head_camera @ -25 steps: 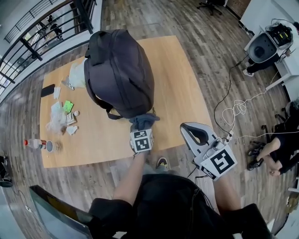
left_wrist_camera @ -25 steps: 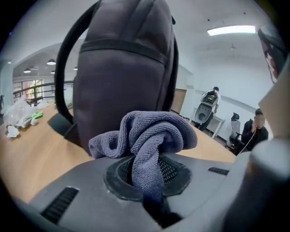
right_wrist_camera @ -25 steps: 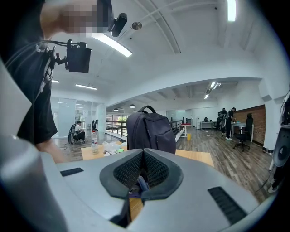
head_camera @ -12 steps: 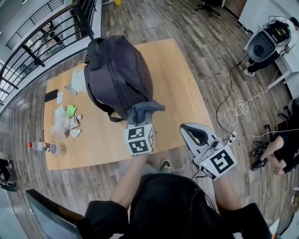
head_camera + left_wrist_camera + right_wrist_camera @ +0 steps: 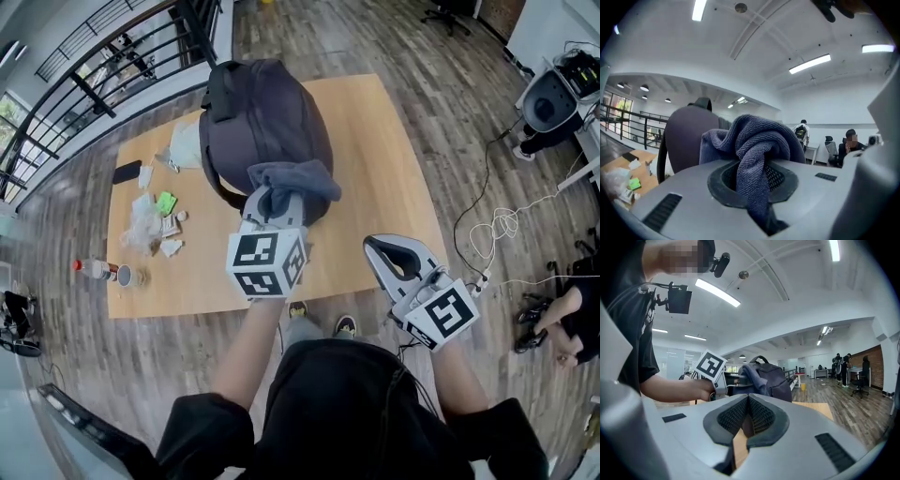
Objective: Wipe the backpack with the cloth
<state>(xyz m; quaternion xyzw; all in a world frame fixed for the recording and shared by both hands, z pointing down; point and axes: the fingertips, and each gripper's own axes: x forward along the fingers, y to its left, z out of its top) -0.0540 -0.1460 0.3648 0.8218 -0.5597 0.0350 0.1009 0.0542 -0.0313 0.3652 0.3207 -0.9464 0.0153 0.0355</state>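
From the head view, the dark backpack (image 5: pixel 267 127) stands on the wooden table (image 5: pixel 375 159), toward its far side, and the left gripper (image 5: pixel 272 208) is up in front of the bag's near end with the blue-grey cloth (image 5: pixel 292 180) bunched at its tip. The cloth overlaps the bag from here, but contact cannot be judged. The right gripper (image 5: pixel 386 251) hangs off the table's near edge, well apart from the bag. On the table's left lie a phone (image 5: pixel 127 172), a green packet (image 5: pixel 166 202), some wrappers (image 5: pixel 148 230) and a bottle (image 5: pixel 94 270) on its side. Over to the left gripper view: the jaws are clamped on the cloth (image 5: pixel 759 145), which rises from between them in a thick twisted fold, and the backpack (image 5: pixel 684 136) looms right behind it, upright, with the table (image 5: pixel 618 164) low at left. Now the right gripper view: the right gripper (image 5: pixel 746 420) has its pads pressed together with nothing between them, a strip of table showing below. Beyond stand the backpack (image 5: pixel 776 378), the cloth (image 5: pixel 749 373) up against its top, and the person's hand (image 5: pixel 701 387) on the left gripper's marker cube (image 5: pixel 710 365).
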